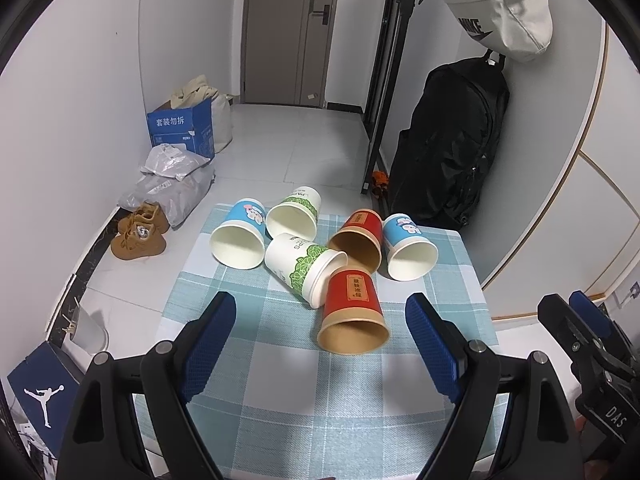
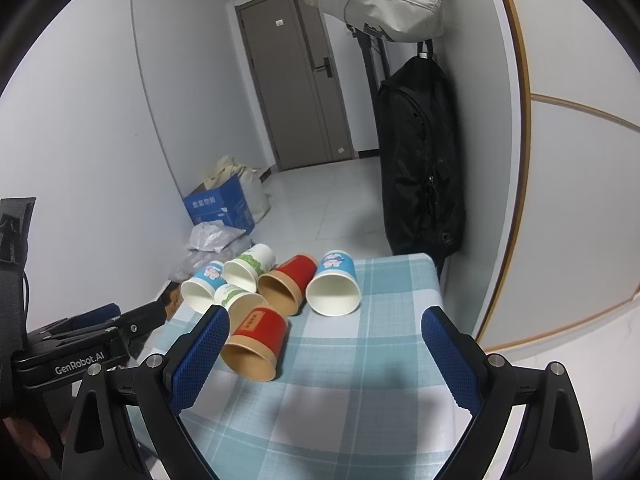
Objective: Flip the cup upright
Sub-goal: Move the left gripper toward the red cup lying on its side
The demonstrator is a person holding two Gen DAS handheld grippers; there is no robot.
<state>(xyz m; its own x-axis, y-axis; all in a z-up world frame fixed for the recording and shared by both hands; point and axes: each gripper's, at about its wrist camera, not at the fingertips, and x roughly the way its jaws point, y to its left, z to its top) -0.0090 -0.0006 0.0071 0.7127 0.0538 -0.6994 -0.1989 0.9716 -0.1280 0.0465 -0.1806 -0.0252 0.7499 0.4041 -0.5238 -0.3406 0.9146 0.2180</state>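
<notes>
Six paper cups lie tipped on their sides in a cluster on the checked cloth [image 1: 280,400] covering the bench, mouths mostly facing the cameras. Nearest red cup [image 1: 352,312] [image 2: 256,344] sits front-centre, touching the green-patterned cup [image 1: 304,268] behind it. Second red cup [image 1: 358,236] lies further back, with a blue cup [image 1: 408,246] [image 2: 334,282] just beside it on the right. Another blue cup [image 1: 240,234] and another green cup [image 1: 294,212] are at back left. Left gripper [image 1: 320,344] hovers low over the cloth, jaws spread wide, nothing between them, near red cup just ahead. Right gripper [image 2: 324,356] also released, jaws wide, empty, its left finger [image 2: 204,356] close beside the near red cup. Black backpack [image 1: 448,140] hangs on the wall behind.
</notes>
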